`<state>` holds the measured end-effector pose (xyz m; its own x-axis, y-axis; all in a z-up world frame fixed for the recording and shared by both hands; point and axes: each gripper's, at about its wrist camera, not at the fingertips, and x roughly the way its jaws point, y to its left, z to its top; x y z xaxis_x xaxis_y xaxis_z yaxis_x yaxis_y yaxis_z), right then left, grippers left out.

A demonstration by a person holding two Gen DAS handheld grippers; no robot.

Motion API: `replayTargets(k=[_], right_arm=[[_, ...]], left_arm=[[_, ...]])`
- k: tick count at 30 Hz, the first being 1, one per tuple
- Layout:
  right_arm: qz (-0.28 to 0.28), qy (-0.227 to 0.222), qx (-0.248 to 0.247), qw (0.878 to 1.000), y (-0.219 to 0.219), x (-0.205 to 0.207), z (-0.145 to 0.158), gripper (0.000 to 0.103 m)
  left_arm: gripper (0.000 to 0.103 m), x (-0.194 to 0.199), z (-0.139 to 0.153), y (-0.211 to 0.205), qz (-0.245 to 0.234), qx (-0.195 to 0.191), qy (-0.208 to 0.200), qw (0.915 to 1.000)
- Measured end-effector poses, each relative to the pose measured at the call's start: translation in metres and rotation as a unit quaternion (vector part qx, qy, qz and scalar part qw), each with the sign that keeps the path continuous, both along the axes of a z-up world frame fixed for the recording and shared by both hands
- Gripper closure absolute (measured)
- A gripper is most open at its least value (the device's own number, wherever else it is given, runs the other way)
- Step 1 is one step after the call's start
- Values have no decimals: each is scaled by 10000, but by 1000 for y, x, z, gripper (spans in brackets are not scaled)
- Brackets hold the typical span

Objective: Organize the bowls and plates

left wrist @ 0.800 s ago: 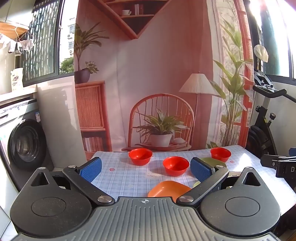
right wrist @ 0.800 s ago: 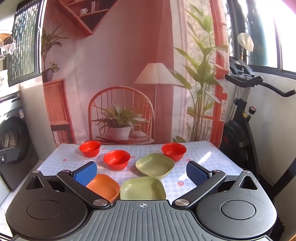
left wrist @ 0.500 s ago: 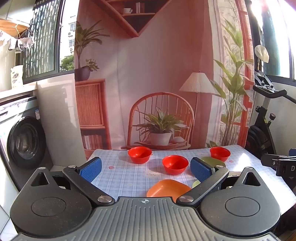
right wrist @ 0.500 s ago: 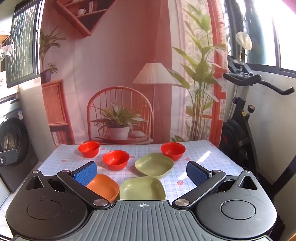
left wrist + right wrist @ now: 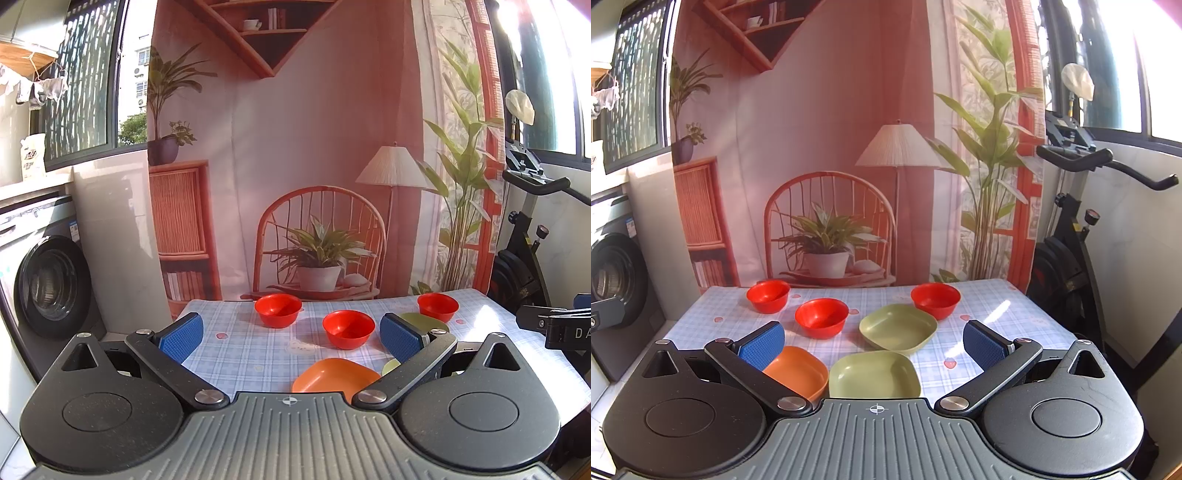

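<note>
So nothing's been grabbed yet, both tools are just hanging back at the near edge of the table [image 5: 1015, 306] with their blue pads spread wide and nothing between them. Nearest thing to the right gripper [image 5: 873, 341] is the near green plate [image 5: 874, 374], sitting pretty much dead centre just ahead of its fingers and a bit below, so a straight push forward and down looks like the obvious line (it's a squarish dish with rounded corners, so no real long axis to worry about). Touching or nearly touching it on the left is the orange plate [image 5: 798, 371], partly tucked behind the right gripper's left pad [image 5: 761, 345]. From the left gripper [image 5: 291, 338] that same orange plate [image 5: 334, 374] lies ahead and off to the right of centre, so the left one seems closer to it, while the green plates are mostly hidden behind its right finger. Further back there's the far green plate [image 5: 898, 326], then the middle red bowl [image 5: 822, 317], and furthest off the left red bowl [image 5: 768, 295] and the right red bowl [image 5: 935, 300], all well apart from each other. Best guess is the plates get stacked first, green onto green, with the right hand doing it.
</note>
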<state>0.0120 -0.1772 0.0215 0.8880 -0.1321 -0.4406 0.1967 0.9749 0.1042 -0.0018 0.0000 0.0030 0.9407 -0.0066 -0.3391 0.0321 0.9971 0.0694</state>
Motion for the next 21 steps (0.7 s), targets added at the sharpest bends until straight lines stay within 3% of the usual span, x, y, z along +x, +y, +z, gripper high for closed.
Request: replayTargets(k=[21], right_arm=[[-2, 10, -5, 10000, 0, 1, -1, 0]], left_arm=[[0, 0, -2, 1, -11, 0, 30, 10000]])
